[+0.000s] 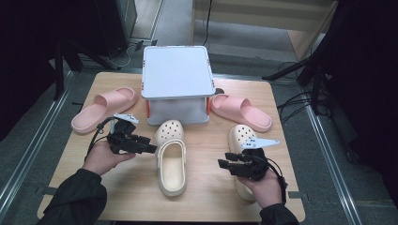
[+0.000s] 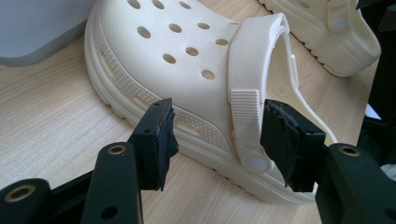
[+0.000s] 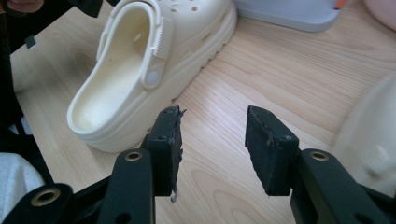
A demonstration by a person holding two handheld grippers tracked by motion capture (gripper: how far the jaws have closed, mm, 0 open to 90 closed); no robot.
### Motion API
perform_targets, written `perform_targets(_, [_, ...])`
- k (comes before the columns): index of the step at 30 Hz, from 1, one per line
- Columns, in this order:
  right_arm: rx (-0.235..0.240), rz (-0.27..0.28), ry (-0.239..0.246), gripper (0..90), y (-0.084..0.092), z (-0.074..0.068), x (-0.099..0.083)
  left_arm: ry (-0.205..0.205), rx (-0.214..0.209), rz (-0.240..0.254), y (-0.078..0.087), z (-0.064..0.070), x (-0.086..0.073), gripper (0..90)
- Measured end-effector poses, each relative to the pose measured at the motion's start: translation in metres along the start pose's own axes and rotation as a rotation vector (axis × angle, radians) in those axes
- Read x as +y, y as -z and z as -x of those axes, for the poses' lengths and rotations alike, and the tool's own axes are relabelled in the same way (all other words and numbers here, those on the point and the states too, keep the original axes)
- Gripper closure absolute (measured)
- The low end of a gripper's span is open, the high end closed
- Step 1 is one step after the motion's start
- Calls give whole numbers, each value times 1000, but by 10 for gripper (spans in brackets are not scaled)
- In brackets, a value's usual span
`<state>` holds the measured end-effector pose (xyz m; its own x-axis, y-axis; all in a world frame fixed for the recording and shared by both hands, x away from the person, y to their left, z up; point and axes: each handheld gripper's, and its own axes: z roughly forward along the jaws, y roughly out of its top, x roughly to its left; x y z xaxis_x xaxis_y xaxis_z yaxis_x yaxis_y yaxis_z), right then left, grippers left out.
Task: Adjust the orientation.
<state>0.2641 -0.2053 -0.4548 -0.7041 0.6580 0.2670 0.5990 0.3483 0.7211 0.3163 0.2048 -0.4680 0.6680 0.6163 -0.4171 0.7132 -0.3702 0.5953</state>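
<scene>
- Right now, a wooden worktop (image 1: 206,197) holds 4 shoes and a white box (image 1: 176,84) at the back.
- 2 pink slides lie by the box: 1 pink slide on the left (image 1: 104,108) and 1 pink slide on the right (image 1: 241,111).
- 2 cream clogs lie nearer the person. The middle clog (image 1: 171,157) sits just in front of the box, toe toward it.
- The other clog (image 1: 244,140) lies to the right, partly under the person's right hand.
- The left hand-held gripper (image 1: 151,149) is at the side of the middle clog. Its jaws are spread wide, 1 on each side of the clog's strap (image 2: 246,107), not pinching it.
- The right hand-held gripper (image 1: 221,164) hangs over bare wood between the 2 clogs. Its jaws are spread apart with nothing between them.
</scene>
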Motion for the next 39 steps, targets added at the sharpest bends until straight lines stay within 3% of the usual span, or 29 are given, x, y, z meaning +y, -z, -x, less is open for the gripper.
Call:
perform_targets(12, [-62,17,-63,570,31,17,-21,4,3,8,2,-1,0,441])
perform_targets(16, [-118,0,-70,566,34,23,-26,8,7,12,2,-1,0,443])
perform_targets(17, [-152,-10,-79,556,33,27,-26,8,7,13,2,-1,0,443])
perform_targets(19, [-168,-17,-91,545,30,30,-26,7,8,14,3,-1,0,442])
perform_targets(26, [-171,-21,-147,532,6,40,-20,7,12,18,3,-1,0,441])
perform_targets(29, [-192,-33,-144,542,-4,42,-16,2,16,17,3,-1,0,441])
perform_targets(34, [-244,-66,-120,659,-13,43,-15,-4,20,13,2,0,0,441])
perform_targets(39, [-280,-70,-145,761,-10,39,-11,-3,25,23,4,1,0,443])
